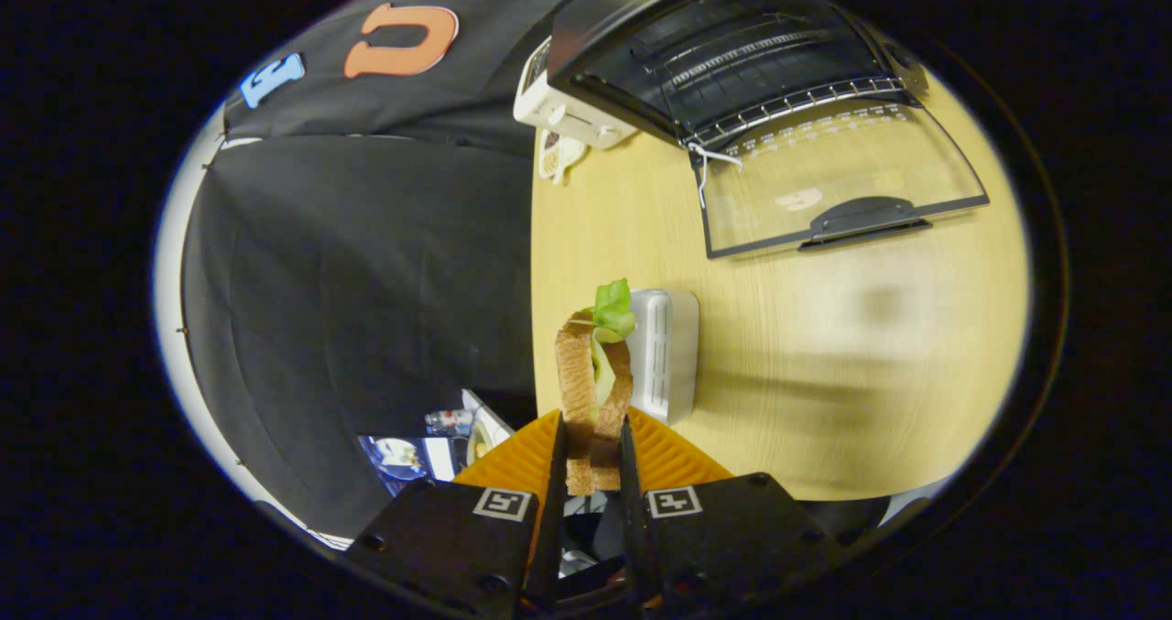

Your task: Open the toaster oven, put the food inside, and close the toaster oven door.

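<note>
My gripper [591, 446] is shut on a sandwich [593, 373], two brown bread slices with green lettuce sticking out at its far end. Both fingers press on its sides and it is held off the table. Far beyond the fingers stands the toaster oven [714, 52], black with a white side panel. Its glass door [838, 180] is folded down flat onto the wooden table [824, 354], handle toward me. The wire rack [787, 107] shows at the mouth of the dark cavity.
An orange ribbed plate [673, 460] lies under the fingers at the table's near edge. A white ribbed box [667, 354] sits just behind the sandwich. A white cord [558, 157] hangs at the oven's side. Black cloth walls the space off the table's edge.
</note>
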Available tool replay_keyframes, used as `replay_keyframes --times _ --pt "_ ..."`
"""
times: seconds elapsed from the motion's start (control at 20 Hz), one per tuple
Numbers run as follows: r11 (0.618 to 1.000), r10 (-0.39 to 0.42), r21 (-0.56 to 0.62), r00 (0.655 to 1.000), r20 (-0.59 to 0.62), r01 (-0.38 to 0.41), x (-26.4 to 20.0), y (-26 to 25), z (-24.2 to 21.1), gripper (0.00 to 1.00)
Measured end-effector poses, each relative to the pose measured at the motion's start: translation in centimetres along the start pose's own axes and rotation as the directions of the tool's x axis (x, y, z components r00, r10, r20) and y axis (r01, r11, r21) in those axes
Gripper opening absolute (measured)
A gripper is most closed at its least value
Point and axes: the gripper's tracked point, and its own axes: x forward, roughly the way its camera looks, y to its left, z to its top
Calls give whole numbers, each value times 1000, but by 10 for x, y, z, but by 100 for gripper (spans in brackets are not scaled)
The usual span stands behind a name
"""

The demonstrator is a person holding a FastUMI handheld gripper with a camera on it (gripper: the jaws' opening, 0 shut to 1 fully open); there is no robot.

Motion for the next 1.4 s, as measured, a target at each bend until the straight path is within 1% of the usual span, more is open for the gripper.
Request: replay_keyframes --times 0.1,0.2,0.4,0.5,0.65,0.75,0.85,1.0,1.1,1.15,1.25,1.4 --pt "998 42 41 996 73 -45 -20 6 20 33" --pt "993 71 84 986 151 -85 -39 5 43 33" --pt "978 85 157 948 305 -138 -62 -20 89 32" --pt "965 89 195 921 380 -174 -68 -36 112 32" --pt "940 113 231 867 485 -252 -72 -61 151 32" --pt "923 133 238 834 536 -301 -67 -76 175 32" --pt "918 142 226 801 581 -327 -58 -94 194 32" --pt "908 153 201 738 657 -367 -48 -115 227 32" --pt "910 162 174 710 685 -376 -40 -122 236 32" --pt "904 169 174 700 694 -390 -36 -125 240 32" --pt "874 185 189 666 723 -448 -30 -126 254 32" --pt "876 167 182 636 754 -446 -23 -122 265 32"
